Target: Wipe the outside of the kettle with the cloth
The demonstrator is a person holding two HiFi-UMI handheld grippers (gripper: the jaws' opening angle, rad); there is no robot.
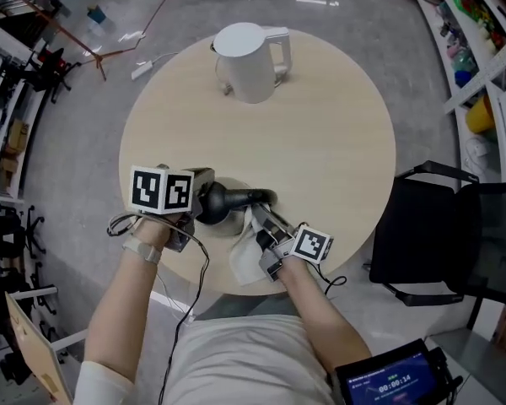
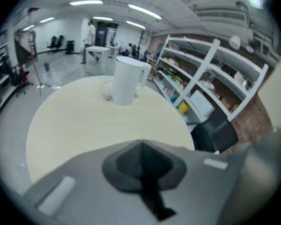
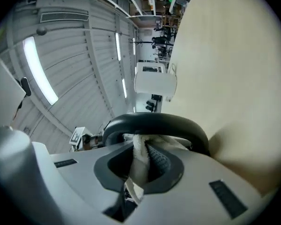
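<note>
Round table (image 1: 329, 142) has the white kettle (image 1: 249, 57) at the top middle, far from your right gripper (image 1: 258, 214) pinching the white cloth (image 1: 246, 258) and your left gripper (image 1: 261, 197), pressed together and empty, so wiping hard could tip the unheld kettle.

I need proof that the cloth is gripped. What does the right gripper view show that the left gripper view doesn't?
Only the right gripper view: the white cloth pinched in the jaws of the right gripper. Only the left gripper view: the left gripper, jaws together with nothing between them, and shelves off to the side. Both: the white kettle standing on the round table, apart from either gripper.
</note>
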